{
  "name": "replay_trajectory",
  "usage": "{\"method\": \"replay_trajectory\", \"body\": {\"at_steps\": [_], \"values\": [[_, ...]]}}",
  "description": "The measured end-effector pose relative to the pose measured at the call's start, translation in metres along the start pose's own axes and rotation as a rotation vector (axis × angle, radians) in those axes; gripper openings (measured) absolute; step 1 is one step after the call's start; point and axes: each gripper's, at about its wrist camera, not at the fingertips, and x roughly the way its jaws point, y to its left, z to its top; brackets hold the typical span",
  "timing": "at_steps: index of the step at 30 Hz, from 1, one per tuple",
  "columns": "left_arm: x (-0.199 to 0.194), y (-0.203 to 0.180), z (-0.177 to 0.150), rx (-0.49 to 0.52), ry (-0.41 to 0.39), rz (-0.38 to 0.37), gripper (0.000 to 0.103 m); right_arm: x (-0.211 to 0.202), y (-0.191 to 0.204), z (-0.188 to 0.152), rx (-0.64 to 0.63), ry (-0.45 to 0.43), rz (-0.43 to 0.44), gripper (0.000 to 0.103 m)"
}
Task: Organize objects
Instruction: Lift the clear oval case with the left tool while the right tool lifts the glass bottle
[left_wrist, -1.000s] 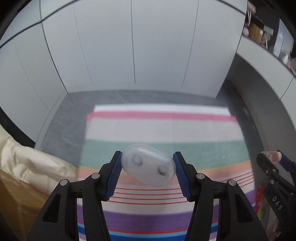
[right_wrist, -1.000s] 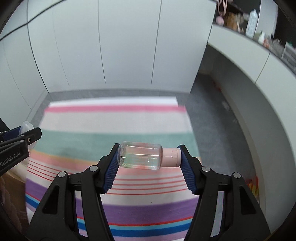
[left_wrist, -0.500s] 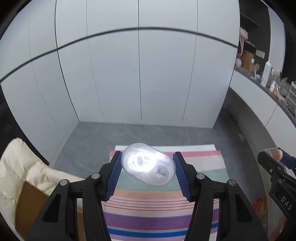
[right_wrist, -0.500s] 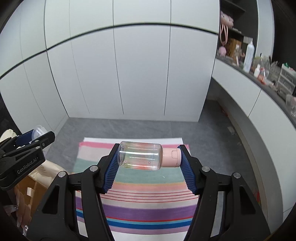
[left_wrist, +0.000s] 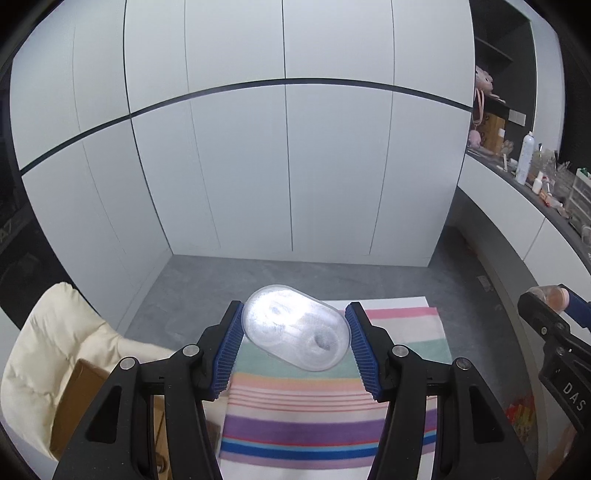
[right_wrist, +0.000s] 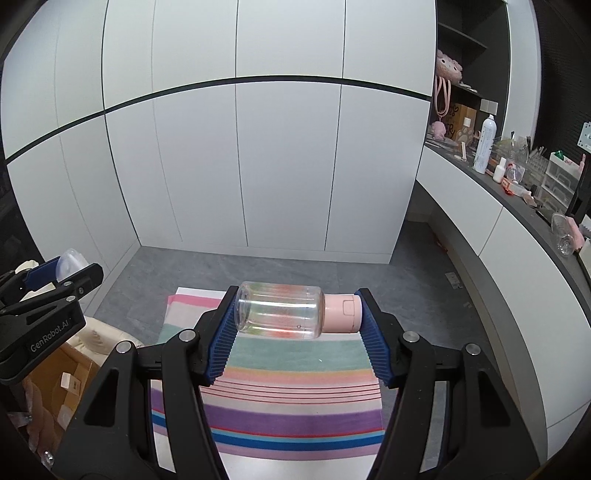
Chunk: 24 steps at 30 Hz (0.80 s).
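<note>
My left gripper (left_wrist: 295, 341) is shut on a clear oval plastic container (left_wrist: 295, 326), held high above the striped rug (left_wrist: 332, 417). My right gripper (right_wrist: 295, 325) is shut on a clear bottle with a pink cap (right_wrist: 291, 314), held sideways, cap to the right, above the rug (right_wrist: 291, 410). The left gripper with its container also shows at the left edge of the right wrist view (right_wrist: 70, 266). The right gripper with the pink cap shows at the right edge of the left wrist view (left_wrist: 550, 299).
White cabinet doors (left_wrist: 288, 166) stand ahead across grey floor (left_wrist: 288, 277). A dark counter (right_wrist: 517, 195) with bottles and small items runs along the right. A cream cushion (left_wrist: 55, 339) and a cardboard box (left_wrist: 81, 402) sit at the left.
Both grippers have risen and tilted up with their objects held. The rug looks smaller and lower, and more of the wall and counter shows.
</note>
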Motion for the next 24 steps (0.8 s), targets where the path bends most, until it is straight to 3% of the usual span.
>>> {"method": "replay_trajectory", "body": {"at_steps": [7,16,24], "values": [[-0.036,0.008,-0.020,-0.013,0.018,0.033,0.057,-0.032,-0.001,-0.021,-0.012,0.004,0.061,0.064],[-0.095,0.014,-0.076,0.031,-0.009,0.065,0.057,-0.093,-0.004,-0.077,-0.029,0.029,0.094,0.064],[-0.148,0.023,-0.134,0.048,-0.016,0.011,0.057,-0.136,-0.012,-0.128,-0.026,0.067,0.103,0.064]]}}
